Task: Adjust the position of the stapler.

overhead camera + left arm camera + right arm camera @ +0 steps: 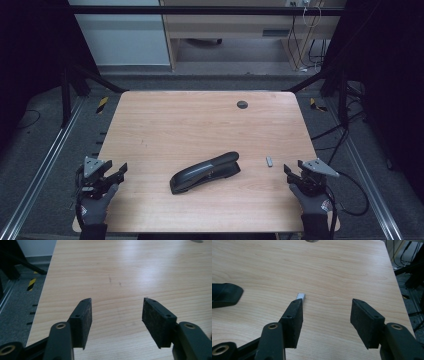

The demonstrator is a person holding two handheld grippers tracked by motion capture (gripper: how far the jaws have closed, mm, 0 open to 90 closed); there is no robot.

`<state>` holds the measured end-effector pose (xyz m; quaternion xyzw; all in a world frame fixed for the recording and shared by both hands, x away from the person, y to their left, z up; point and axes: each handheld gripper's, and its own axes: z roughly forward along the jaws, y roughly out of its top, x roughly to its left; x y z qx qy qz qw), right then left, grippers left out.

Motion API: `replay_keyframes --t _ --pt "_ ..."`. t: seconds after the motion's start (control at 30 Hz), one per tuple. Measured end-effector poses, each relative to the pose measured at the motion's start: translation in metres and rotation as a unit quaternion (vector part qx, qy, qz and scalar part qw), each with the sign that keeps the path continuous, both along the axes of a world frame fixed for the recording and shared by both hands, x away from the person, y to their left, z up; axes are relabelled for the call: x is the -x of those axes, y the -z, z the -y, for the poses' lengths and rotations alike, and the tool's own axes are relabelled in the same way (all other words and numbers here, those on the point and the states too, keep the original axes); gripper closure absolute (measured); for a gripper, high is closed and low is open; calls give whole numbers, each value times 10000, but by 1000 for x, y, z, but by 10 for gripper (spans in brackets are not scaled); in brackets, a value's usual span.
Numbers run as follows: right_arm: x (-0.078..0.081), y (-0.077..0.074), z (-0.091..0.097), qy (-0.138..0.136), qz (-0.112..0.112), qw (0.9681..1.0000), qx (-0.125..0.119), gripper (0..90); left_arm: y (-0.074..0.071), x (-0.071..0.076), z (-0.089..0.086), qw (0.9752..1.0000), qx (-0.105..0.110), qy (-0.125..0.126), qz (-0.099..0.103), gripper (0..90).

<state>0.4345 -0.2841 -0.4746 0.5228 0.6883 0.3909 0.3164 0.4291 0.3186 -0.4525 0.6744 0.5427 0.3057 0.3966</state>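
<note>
A black stapler lies slantwise on the wooden table, a little in front of its middle; its end shows in the right gripper view. A small silver strip of staples lies to the stapler's right. My left gripper hovers open over the table's front left corner, nothing between its pads. At the front right edge my right gripper stands open, its left pad just in front of the staple strip.
A dark round grommet is set in the table near its far edge. Metal rails, black frame legs and cables lie on the floor around the table. A wooden desk stands behind.
</note>
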Motion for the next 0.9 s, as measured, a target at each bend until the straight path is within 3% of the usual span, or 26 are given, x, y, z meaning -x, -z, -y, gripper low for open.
replay_keyframes --t 0.13,0.17,0.4,0.43,0.47,0.53,0.6,0.67,0.9 --pt "2 -3 -3 -119 -2 9999 -42 453 -8 3 8 9998 -114 167 88 452" --pt "2 -4 -4 -170 -15 9998 -84 466 -15 5 14 9992 -170 323 151 454" --pt "0 -6 -11 -345 -86 9994 15 491 -31 5 29 9964 -224 802 129 453" --pt "1 -7 -12 -349 -72 9994 14 494 -37 5 35 9948 -266 984 74 449" --pt "1 -7 -12 -349 -72 9994 14 494 -37 5 35 9948 -266 984 74 447" --pt "0 -7 -14 -389 -97 9992 -6 496 -41 3 43 9927 -354 1148 62 448" --pt "0 -7 -16 -435 -87 9990 53 496 -48 -3 55 9892 -554 1356 -5 449" --pt "-1 -7 -17 -436 -82 9990 52 494 -52 -5 59 9882 -628 1399 16 450" --pt "-1 -6 -19 -420 -56 9991 -1 487 -68 -18 82 9823 -642 1761 -9 470"
